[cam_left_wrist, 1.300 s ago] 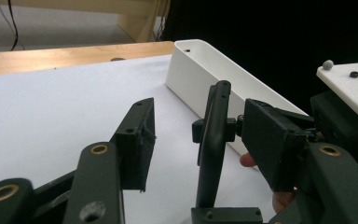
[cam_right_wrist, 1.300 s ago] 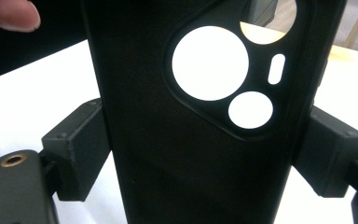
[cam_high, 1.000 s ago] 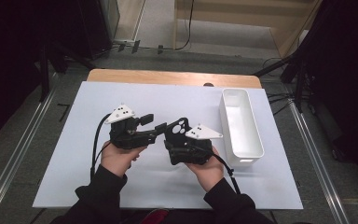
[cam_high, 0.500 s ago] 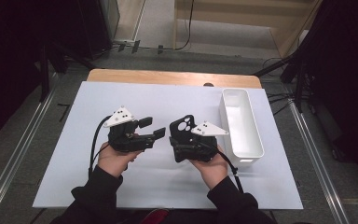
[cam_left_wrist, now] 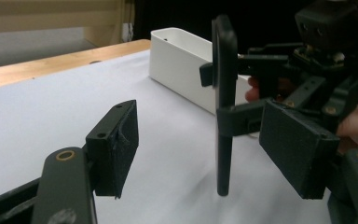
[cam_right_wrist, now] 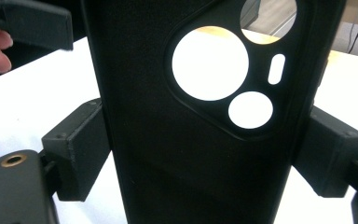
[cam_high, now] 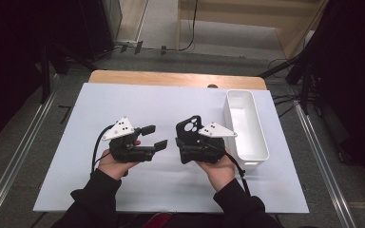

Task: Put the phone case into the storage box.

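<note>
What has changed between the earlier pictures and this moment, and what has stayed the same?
The left claw has drawn away to the left from the black phone case; its jaws have just been opening, with nothing between them. The two claws, close together before, now stand apart. The right claw stays shut on the upright case, and the white bin has not moved.

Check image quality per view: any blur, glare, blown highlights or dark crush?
High view: even light, white table cover bright but readable, surroundings crushed to black. Left gripper view: own jaw pads soft, phone case edge-on and fairly sharp, white bin clear. Right gripper view: phone case close and soft, camera cutouts blown white.
</note>
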Demonstrator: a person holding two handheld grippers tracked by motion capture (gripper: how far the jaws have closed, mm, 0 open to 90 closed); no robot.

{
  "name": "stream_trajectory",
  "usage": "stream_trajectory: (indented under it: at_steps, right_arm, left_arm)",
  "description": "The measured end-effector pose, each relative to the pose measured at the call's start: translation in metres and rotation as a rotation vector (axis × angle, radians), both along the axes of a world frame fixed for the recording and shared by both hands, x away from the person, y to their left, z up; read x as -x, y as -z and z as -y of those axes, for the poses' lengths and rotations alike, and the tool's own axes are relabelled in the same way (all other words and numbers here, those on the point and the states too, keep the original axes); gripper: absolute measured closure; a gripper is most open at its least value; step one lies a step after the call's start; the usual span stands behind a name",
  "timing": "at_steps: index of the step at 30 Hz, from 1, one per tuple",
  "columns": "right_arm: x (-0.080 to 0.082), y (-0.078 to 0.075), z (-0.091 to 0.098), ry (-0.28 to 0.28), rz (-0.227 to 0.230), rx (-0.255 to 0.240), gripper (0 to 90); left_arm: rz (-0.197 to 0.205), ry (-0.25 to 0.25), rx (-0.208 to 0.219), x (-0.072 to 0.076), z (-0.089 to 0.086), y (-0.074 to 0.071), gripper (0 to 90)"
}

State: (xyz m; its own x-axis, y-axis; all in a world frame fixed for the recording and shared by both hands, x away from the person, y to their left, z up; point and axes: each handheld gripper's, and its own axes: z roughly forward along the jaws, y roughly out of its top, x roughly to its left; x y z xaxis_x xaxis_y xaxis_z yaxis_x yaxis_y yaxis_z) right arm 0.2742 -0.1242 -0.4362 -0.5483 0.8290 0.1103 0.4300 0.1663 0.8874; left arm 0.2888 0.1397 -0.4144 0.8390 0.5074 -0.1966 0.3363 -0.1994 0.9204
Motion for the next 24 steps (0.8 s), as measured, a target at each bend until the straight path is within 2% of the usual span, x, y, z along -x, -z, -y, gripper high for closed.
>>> stream_trajectory:
  at_steps: [4, 6, 8, 15, 20, 24]
  right_arm:
    - [0.0, -0.001, 0.003, -0.004, 0.001, -0.018, 12.6]
    - [0.0, -0.002, 0.004, -0.001, 0.004, -0.024, 12.6]
    - [0.0, -0.003, 0.006, -0.004, 0.01, -0.023, 12.6]
    - [0.0, -0.005, 0.009, 0.001, 0.013, -0.017, 12.6]
    - [-0.001, -0.006, 0.011, -0.002, 0.016, -0.014, 12.6]
    - [-0.001, -0.007, 0.014, 0.0, 0.02, -0.012, 12.6]
  left_arm:
    - [0.018, 0.046, -0.022, 0.003, -0.005, 0.007, 28.4]
    - [0.015, 0.054, -0.016, 0.003, -0.008, 0.011, 26.1]
    - [0.025, 0.053, -0.034, 0.005, -0.01, 0.014, 25.7]
    - [0.05, 0.072, -0.046, 0.01, -0.021, 0.021, 21.9]
    - [0.056, 0.072, -0.032, 0.013, -0.031, 0.025, 21.8]
    - [0.065, 0.056, -0.036, 0.015, -0.041, 0.026, 21.8]
